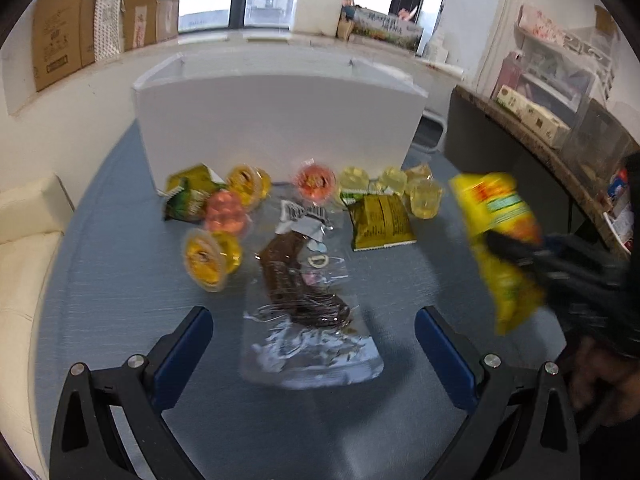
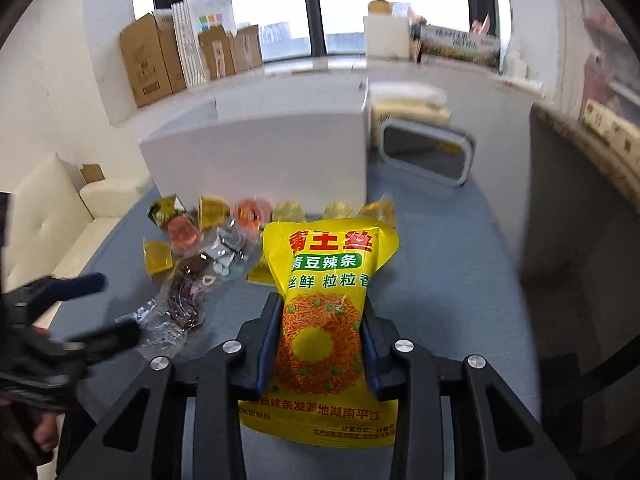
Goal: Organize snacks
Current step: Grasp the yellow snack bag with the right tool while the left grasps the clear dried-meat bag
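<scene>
My right gripper (image 2: 322, 312) is shut on a yellow snack bag (image 2: 326, 280) and holds it above the blue table; the bag also shows in the left wrist view (image 1: 496, 216). My left gripper (image 1: 314, 320) is open and empty, its fingers on either side of a clear packet with a brown snack (image 1: 304, 284). Behind lie jelly cups (image 1: 212, 260), orange and pale yellow, and an olive-green packet (image 1: 380, 220). A white open box (image 1: 276, 120) stands at the back of the table.
A cream sofa (image 1: 24, 240) is on the left. A dark counter (image 1: 520, 120) with boxes is on the right. A grey-rimmed tray (image 2: 428, 152) lies right of the white box. Cardboard boxes (image 1: 60, 40) stand on the windowsill.
</scene>
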`<state>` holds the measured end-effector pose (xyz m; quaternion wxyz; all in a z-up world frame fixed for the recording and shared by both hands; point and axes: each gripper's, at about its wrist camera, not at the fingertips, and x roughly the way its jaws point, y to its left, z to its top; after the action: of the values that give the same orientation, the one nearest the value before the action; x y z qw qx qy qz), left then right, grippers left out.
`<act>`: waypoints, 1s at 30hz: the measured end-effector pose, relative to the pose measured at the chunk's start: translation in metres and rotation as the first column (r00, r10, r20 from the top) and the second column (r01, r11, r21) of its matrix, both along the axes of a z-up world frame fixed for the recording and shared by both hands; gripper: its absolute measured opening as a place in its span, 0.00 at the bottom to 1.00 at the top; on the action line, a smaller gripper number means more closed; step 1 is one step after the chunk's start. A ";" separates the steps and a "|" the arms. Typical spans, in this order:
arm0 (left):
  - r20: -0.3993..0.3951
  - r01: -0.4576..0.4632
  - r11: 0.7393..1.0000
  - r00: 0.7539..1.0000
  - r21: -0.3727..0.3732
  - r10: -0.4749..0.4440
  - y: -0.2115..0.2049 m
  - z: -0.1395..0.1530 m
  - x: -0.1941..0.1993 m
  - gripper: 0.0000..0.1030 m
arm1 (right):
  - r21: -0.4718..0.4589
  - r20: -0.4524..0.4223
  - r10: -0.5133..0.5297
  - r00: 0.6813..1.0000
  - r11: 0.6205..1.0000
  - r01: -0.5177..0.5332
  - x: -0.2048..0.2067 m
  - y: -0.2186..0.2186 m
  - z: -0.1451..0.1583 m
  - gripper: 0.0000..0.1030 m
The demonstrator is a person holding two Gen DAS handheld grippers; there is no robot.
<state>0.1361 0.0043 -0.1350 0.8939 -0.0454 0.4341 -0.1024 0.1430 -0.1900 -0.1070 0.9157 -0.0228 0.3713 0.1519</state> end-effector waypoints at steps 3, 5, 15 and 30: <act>-0.025 -0.018 0.999 1.000 0.027 0.018 -0.010 -0.012 0.016 1.00 | 0.018 0.036 -0.013 0.999 1.000 0.012 -0.010 -0.012 0.016 0.37; -0.048 -0.021 0.999 0.999 0.039 0.022 -0.013 -0.020 0.025 1.00 | 0.026 0.047 -0.016 0.999 1.000 0.015 -0.009 -0.019 0.020 0.37; -0.061 -0.038 0.994 0.997 0.100 0.045 -0.014 -0.037 0.046 0.86 | 0.060 0.037 -0.021 0.999 0.998 0.019 -0.006 -0.028 0.018 0.37; 0.042 -0.057 0.998 0.997 -0.017 0.057 0.010 0.005 -0.008 0.74 | 0.062 0.031 0.010 0.999 0.998 -0.012 -0.005 -0.016 0.014 0.37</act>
<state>0.1280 0.0143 -0.1299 0.9051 -0.0627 0.4126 -0.0813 0.1377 -0.2063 -0.0934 0.9207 0.0016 0.3523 0.1679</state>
